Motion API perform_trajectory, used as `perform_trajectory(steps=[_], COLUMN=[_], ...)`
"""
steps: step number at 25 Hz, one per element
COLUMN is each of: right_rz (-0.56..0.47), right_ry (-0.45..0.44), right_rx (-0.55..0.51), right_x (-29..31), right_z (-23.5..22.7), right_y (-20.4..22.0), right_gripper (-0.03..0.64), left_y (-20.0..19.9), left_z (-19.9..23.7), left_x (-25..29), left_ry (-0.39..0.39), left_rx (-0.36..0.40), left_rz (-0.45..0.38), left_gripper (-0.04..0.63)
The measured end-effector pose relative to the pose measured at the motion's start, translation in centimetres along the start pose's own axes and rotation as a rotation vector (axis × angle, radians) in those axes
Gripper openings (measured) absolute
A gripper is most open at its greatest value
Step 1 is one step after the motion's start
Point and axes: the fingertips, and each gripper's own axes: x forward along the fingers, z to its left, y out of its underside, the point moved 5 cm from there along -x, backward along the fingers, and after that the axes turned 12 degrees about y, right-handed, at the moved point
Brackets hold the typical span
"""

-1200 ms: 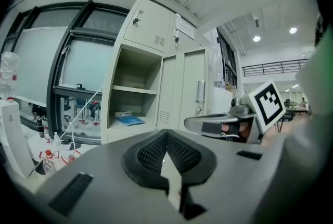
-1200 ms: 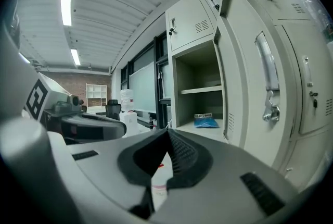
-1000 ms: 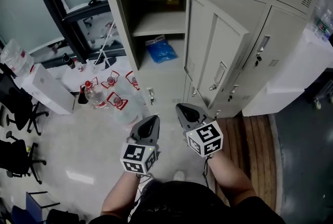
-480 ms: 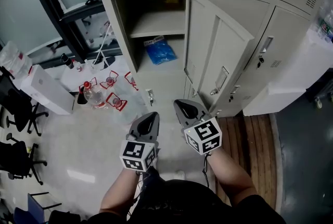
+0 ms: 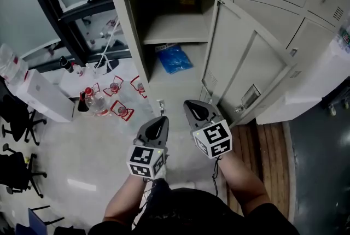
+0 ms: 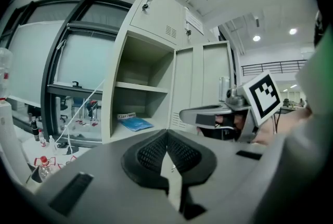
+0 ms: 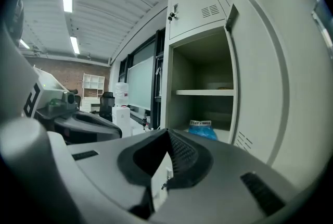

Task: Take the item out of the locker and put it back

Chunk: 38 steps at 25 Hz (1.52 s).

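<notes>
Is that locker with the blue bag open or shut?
Open: its door stands swung out, and the blue bag shows inside.

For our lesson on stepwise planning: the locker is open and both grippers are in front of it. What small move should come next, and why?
Probably reach the right gripper forward toward the blue bag, opening its jaws on the way. The locker door stands open, the bag lies inside, and this gripper, like the left gripper, is shut, empty and short of it.
</notes>
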Motion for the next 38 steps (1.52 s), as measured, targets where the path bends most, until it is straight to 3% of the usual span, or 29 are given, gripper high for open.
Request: perform_trajectory(steps=[14, 16, 21, 30, 38], right_rz=[0.049, 0.065, 0.099, 0.191, 0.301], right_ry=[0.084, 0.085, 0.115, 0.159, 0.189], right_rx=[-0.086, -0.098, -0.178, -0.468, -0.728], right_x=[7.9, 8.8, 11.2, 15.6, 19.3], right_z=[-0.7, -0.8, -1.2, -1.9, -3.1], right_y=[-0.5, -0.3, 0.2, 1.3, 3.7], right_gripper=[-0.002, 0.075, 0.069, 0.127, 0.135], left_y=[-0.6, -0.6, -0.6, -0.8, -0.6], left_z=[6.8, 7.5, 9.3, 11.6, 13.4], left_x=[1.9, 2.1, 2.7, 3.3, 3.9], left_ry=[0.083, 0.095, 0.121, 0.162, 0.193], left_rx=[-0.014, -0.017, -0.022, -0.021, -0.019], left_rz=[0.004, 0.003, 0.007, 0.021, 0.04], left_gripper=[0.005, 0.005, 0.005, 0.005, 0.005])
